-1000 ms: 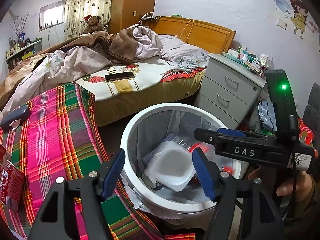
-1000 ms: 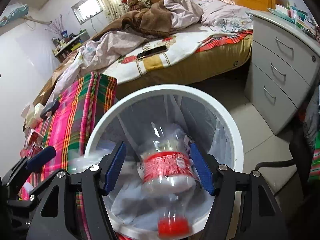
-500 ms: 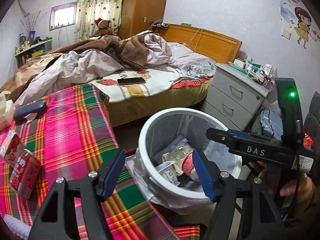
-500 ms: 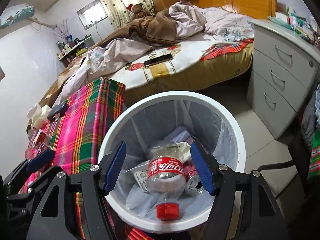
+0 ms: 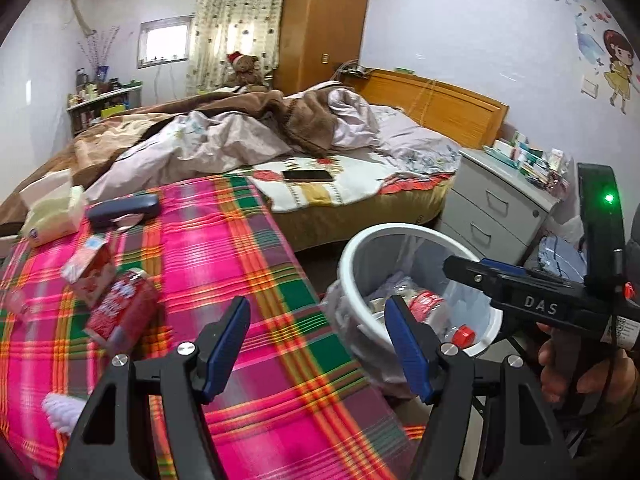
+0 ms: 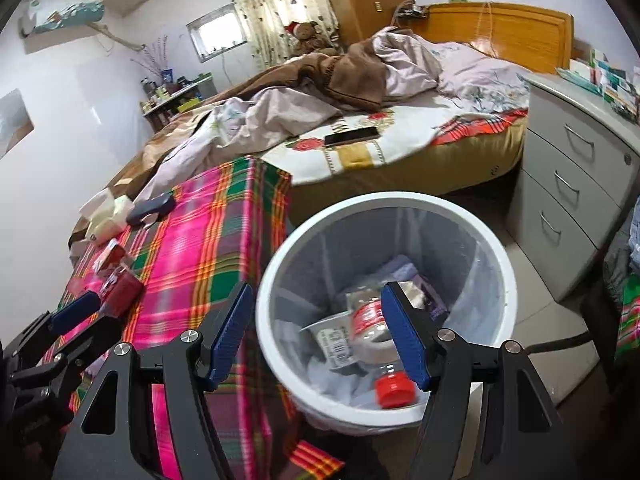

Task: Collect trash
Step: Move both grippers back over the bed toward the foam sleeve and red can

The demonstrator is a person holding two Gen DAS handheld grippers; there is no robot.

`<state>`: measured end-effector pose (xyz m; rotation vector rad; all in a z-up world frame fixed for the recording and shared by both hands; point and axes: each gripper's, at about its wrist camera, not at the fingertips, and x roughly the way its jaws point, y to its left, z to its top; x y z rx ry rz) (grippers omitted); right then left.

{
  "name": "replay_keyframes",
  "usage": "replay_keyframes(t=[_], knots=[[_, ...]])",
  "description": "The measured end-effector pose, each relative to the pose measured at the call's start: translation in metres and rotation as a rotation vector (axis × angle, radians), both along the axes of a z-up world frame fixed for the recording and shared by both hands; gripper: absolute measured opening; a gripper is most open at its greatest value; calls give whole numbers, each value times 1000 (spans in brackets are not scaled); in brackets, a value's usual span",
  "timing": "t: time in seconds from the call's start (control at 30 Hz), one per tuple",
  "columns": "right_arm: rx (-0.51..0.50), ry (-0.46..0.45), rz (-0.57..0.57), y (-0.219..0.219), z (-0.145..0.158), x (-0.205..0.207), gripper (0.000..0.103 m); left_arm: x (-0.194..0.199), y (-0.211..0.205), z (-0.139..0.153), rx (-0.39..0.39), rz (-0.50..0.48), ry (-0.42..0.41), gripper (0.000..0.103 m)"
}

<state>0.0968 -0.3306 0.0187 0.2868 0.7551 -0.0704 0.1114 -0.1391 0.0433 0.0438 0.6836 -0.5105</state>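
Observation:
The white bin with a clear liner stands on the floor beside the plaid-covered table. Inside it lie a clear bottle with a red label and red cap, a flattened wrapper and other scraps. Two red drink cartons and a small clear item lie on the cloth at the left; a white crumpled wad sits near the front edge. My left gripper hangs open and empty over the table's right edge. My right gripper is open and empty above the bin's left rim.
A tissue box and a dark case lie at the table's far end. Behind is an unmade bed with a phone on it. A grey nightstand stands right of the bin. A hand holds the right gripper's handle.
The bottle that was between the right jaws now lies in the bin. Both grippers have drawn back and up; the left view has swung left, showing more of the table.

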Motion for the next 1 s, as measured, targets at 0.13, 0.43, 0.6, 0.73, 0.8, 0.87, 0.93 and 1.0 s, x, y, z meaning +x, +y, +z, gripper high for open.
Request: replay_keyframes(t=[0.13, 0.43, 0.6, 0.73, 0.8, 0.87, 0.93, 1.0], knots=[[-9, -16, 30, 16, 2, -1, 68, -7, 22, -2, 32, 57, -25, 71], [-10, -36, 122, 55, 3, 2, 68, -14, 81, -10, 14, 167, 1, 71], [-7, -40, 163, 74, 1, 6, 68, -15, 112, -17, -12, 229, 33, 71], [-7, -40, 201, 91, 0, 10, 68, -18, 132, -22, -4, 279, 38, 71], [-11, -35, 216, 101, -2, 12, 68, -19, 143, -25, 4, 306, 43, 71], [-13, -32, 237, 109, -4, 14, 68, -21, 153, -30, 12, 328, 55, 71], [-13, -28, 260, 119, -6, 18, 68, -20, 162, -35, 18, 357, 69, 71], [-14, -23, 275, 126, -8, 22, 68, -19, 171, -40, 21, 377, 91, 71]])
